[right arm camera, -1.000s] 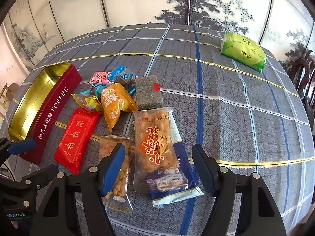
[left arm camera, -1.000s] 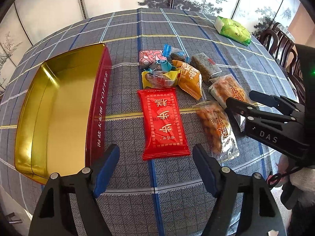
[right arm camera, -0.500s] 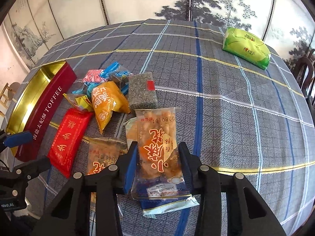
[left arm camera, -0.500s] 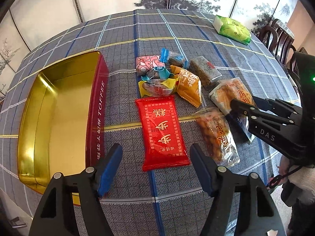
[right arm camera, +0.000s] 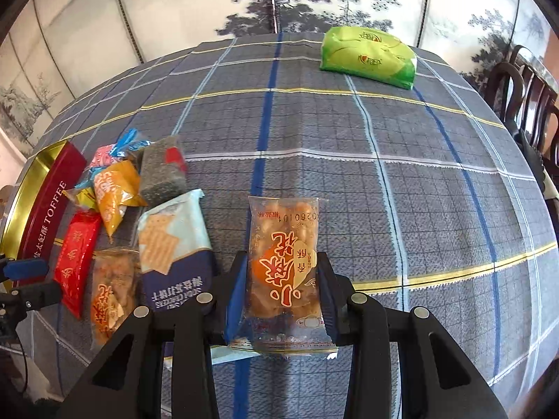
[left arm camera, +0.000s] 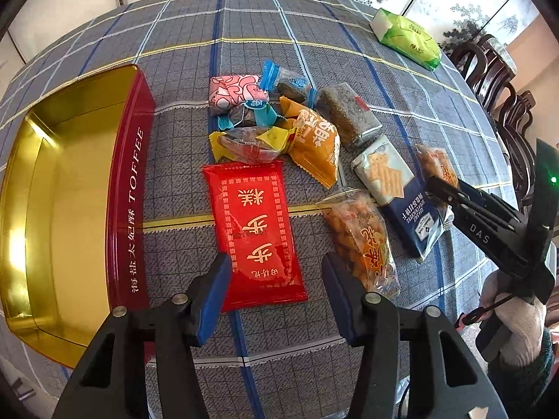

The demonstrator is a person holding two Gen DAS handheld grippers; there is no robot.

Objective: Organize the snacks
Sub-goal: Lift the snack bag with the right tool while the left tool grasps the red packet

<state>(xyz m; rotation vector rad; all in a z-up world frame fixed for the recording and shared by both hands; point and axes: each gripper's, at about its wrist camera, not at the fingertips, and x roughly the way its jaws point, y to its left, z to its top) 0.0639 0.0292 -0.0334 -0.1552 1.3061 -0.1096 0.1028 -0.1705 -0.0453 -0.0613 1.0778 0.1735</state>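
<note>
My right gripper (right arm camera: pixel 282 269) is shut on a clear snack packet with orange print (right arm camera: pixel 283 244), pads pressing both long sides; it is held to the right of the pile. In the left wrist view, that gripper (left arm camera: pixel 450 188) and packet (left arm camera: pixel 436 164) are at the right. My left gripper (left arm camera: pixel 276 269) points down at the near end of a red packet (left arm camera: pixel 255 223). Its jaws are closing around that end, the right pad still apart from it. An open gold tin with red walls (left arm camera: pixel 129 174) lies to the left, nothing in it.
More snacks lie on the checked cloth: a blue cracker pack (left arm camera: pixel 394 192), a clear nut packet (left arm camera: pixel 360 237), an orange packet (left arm camera: pixel 314 143), a dark seed bar (left arm camera: pixel 346 115) and small candies (left arm camera: pixel 237 90). A green pack (right arm camera: pixel 367 56) sits far back. Chairs (right arm camera: pixel 524 94) stand at the right.
The right gripper shut on the clear orange-print packet and carried it right, uncovering the cracker pack. The left gripper's jaws narrowed and came closer over the red packet's near end.
</note>
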